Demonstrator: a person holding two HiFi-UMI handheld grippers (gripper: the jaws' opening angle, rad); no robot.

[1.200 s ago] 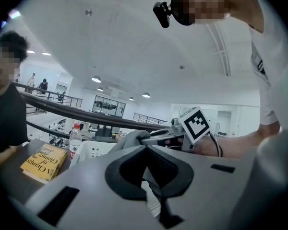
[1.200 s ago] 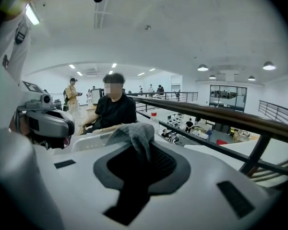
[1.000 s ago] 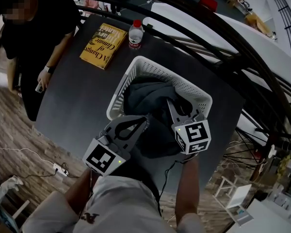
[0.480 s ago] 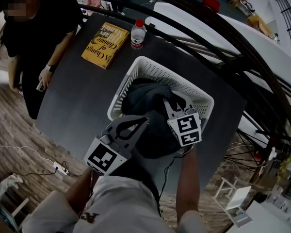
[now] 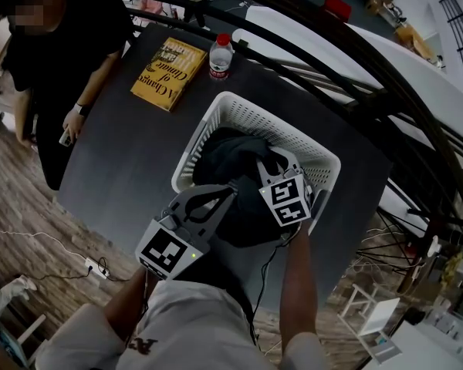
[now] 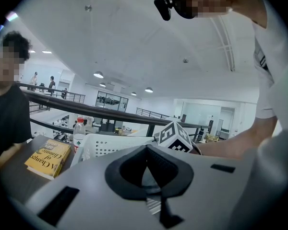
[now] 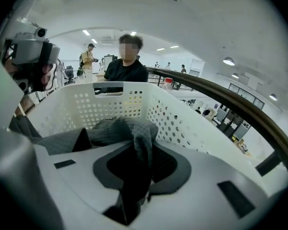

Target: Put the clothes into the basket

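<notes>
The right gripper [image 7: 133, 163] is clamped on a fold of the dark garment [image 5: 225, 159] and angled down inside the basket [image 5: 245, 103], probably to lay it in. The left gripper [image 6: 147, 153], jaws together and empty, hangs clear beside the near rim.

The head view is dim. The table [image 5: 131, 153] looks almost black, and the white basket [image 5: 239, 102] is the brightest thing in it. The rails [image 5: 347, 75] bend near the edges. Both gripper views are much brighter, with light from ceiling lamps [image 6: 98, 74] on white walls. Each has a round black border. Things close to the lens look soft and blurry, and the cloth [image 7: 134, 171] shows as a dark shape.
</notes>
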